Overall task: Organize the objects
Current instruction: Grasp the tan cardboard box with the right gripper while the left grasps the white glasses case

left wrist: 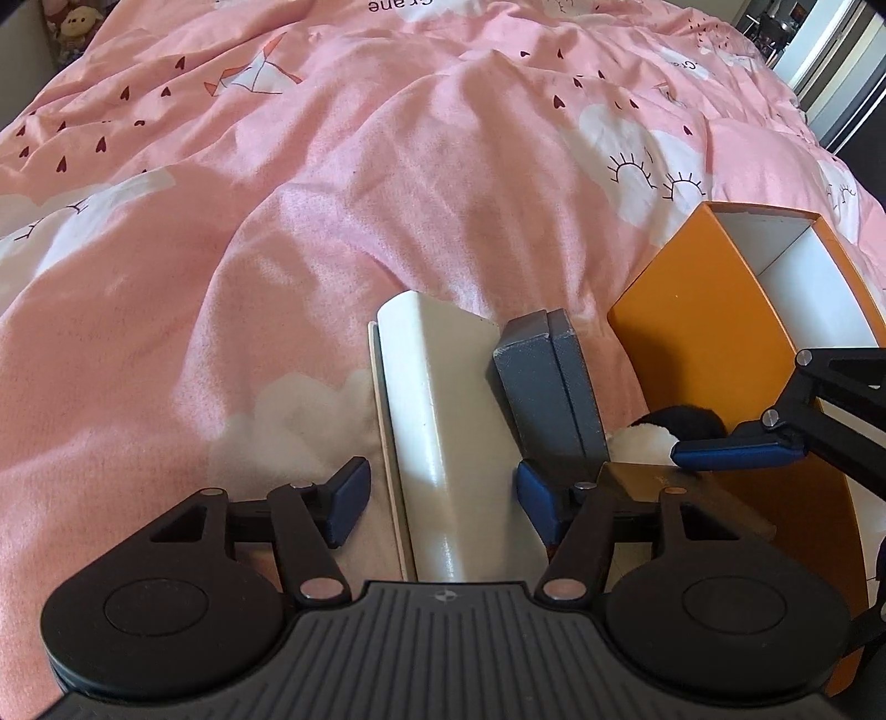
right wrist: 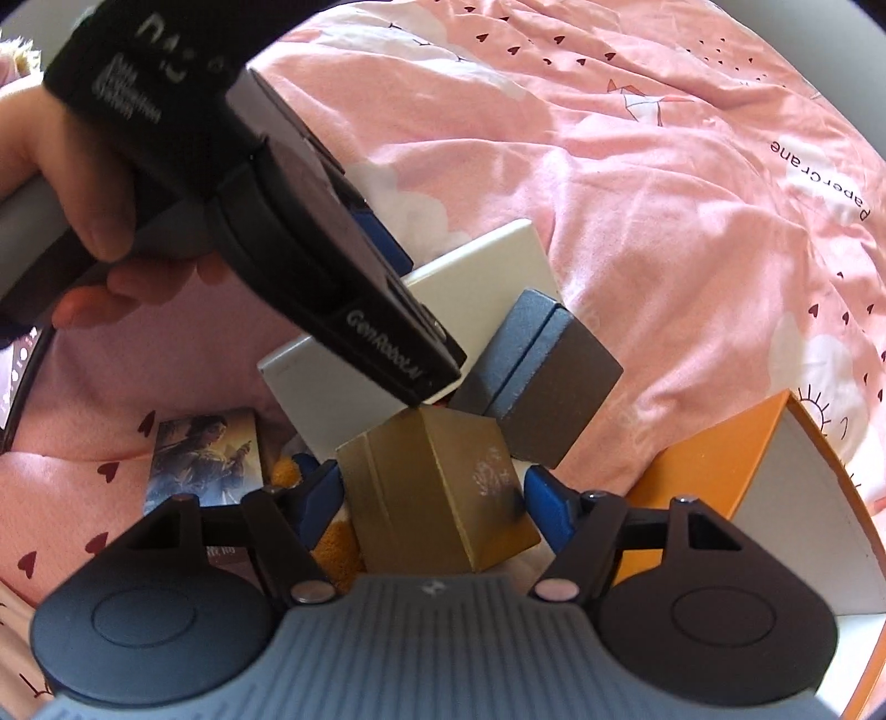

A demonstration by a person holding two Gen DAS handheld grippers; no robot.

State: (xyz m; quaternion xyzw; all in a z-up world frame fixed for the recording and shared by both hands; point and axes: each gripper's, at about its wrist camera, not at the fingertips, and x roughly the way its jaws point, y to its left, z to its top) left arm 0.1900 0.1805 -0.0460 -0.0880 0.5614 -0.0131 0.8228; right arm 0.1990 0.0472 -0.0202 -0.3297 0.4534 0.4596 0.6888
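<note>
On a pink bedspread lie a white box (left wrist: 443, 410), a grey-blue box (left wrist: 545, 382) beside it on the right, and a gold box (right wrist: 437, 493). An open orange box (left wrist: 731, 343) with a white inside stands at the right. My left gripper (left wrist: 437, 501) is open, its fingers on either side of the white box's near end. My right gripper (right wrist: 432, 498) is open around the gold box, pads (right wrist: 545, 509) close to its sides. The left gripper's body (right wrist: 310, 221) hangs over the white box (right wrist: 487, 271) in the right wrist view.
A picture card (right wrist: 205, 459) and an orange plush toy (right wrist: 332, 543) lie at the lower left of the right wrist view. A black-and-white plush (left wrist: 659, 432) lies by the orange box. Plush toys (left wrist: 72, 27) sit beyond the bed's far left corner.
</note>
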